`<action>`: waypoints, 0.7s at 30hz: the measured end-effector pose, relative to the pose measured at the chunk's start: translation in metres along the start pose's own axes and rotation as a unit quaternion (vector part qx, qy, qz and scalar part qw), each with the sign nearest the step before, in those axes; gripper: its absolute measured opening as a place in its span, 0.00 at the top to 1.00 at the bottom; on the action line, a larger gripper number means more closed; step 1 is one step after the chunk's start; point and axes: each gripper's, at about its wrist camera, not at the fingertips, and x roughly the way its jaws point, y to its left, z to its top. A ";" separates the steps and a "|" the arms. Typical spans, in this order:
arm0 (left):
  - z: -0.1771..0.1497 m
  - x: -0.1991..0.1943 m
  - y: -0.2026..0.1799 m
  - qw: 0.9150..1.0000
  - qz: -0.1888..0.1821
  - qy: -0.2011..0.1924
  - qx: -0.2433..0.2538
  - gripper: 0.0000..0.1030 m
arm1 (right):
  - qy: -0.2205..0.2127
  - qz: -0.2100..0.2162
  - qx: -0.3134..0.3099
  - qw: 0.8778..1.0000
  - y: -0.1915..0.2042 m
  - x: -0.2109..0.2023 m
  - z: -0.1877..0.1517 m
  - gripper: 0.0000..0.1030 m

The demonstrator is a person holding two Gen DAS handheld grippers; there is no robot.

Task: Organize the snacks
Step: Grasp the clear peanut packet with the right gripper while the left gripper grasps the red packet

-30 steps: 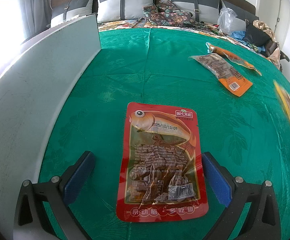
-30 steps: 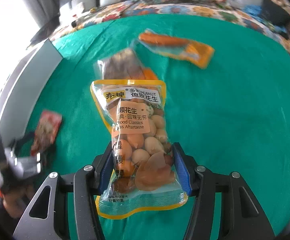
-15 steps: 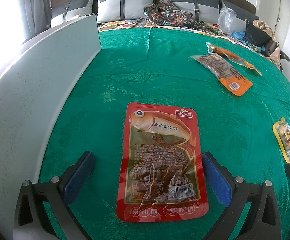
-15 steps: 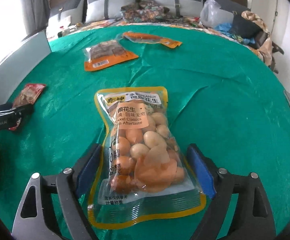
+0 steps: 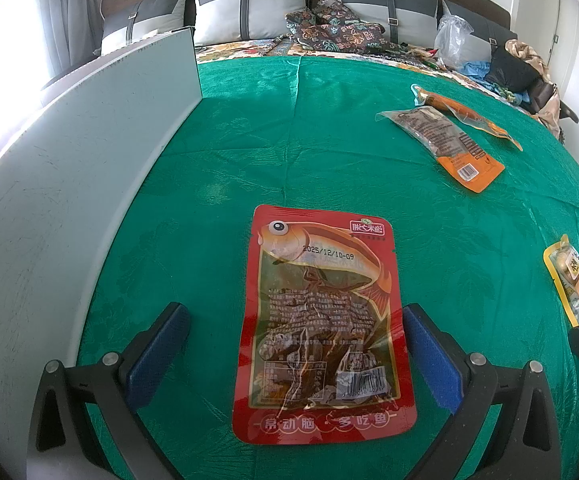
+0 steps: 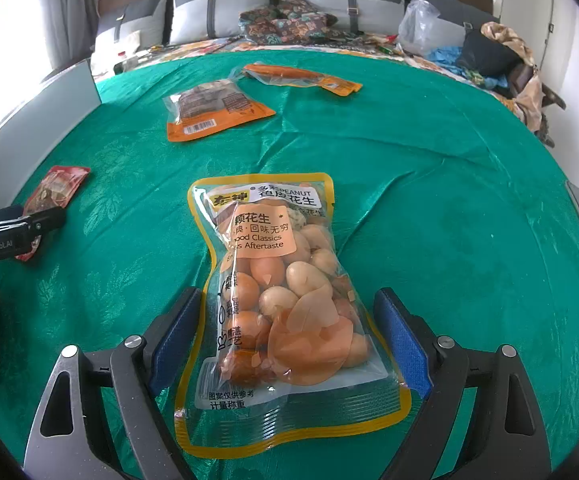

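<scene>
My right gripper (image 6: 287, 338) has just spread wide, so the peanut bag (image 6: 277, 304) lies released on the green cloth (image 6: 449, 200) between its jaws; my left gripper (image 5: 295, 350), also spread, straddles the red fish pack (image 5: 321, 320), ungrasped and next in line, I judge

Red fish snack packet (image 5: 323, 324) flat on green cloth (image 5: 329, 152), between wide-apart jaws of left gripper (image 5: 295, 354), untouched

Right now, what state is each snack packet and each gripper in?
Yellow-edged clear peanut bag: sealed, lying flat between open fingers.
Red fish-print foil pouch: sealed, flat.
Orange-and-clear pouch: flat.
Long orange sausage pack: flat.
Right gripper: just opened.
Left gripper: open.
</scene>
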 end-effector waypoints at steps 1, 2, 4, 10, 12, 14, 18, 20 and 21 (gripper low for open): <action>0.000 0.000 0.000 1.000 0.000 0.000 0.000 0.00 | 0.000 0.000 0.000 1.000 0.000 0.000 0.000 0.14; 0.000 0.000 0.000 1.000 0.000 0.000 0.000 0.00 | 0.000 0.000 0.000 1.000 0.000 0.000 0.000 0.14; 0.000 0.000 0.000 1.000 0.000 0.000 0.000 0.00 | 0.000 0.000 0.000 1.000 0.000 0.000 0.000 0.14; 0.000 0.000 0.000 1.000 0.000 0.000 0.000 0.00 | 0.000 0.000 0.001 1.000 0.001 0.001 -0.002 0.14; 0.000 0.000 0.000 1.000 0.000 0.000 0.000 0.00 | 0.001 0.001 -0.001 1.000 0.002 0.002 -0.002 0.13; 0.000 0.000 0.000 1.000 0.000 -0.001 0.000 0.00 | 0.024 0.004 -0.004 1.000 0.003 0.005 0.003 0.13; 0.000 0.000 -0.001 1.000 0.001 -0.001 0.000 0.00 | 0.113 0.011 -0.010 0.994 0.005 0.016 0.023 0.14; 0.000 0.000 -0.001 1.000 0.002 0.001 0.000 0.00 | 0.151 0.014 -0.014 0.988 0.008 0.021 0.029 0.14; 0.000 -0.001 -0.001 1.000 0.003 0.005 0.001 0.00 | 0.161 0.017 -0.017 0.987 0.008 0.022 0.032 0.14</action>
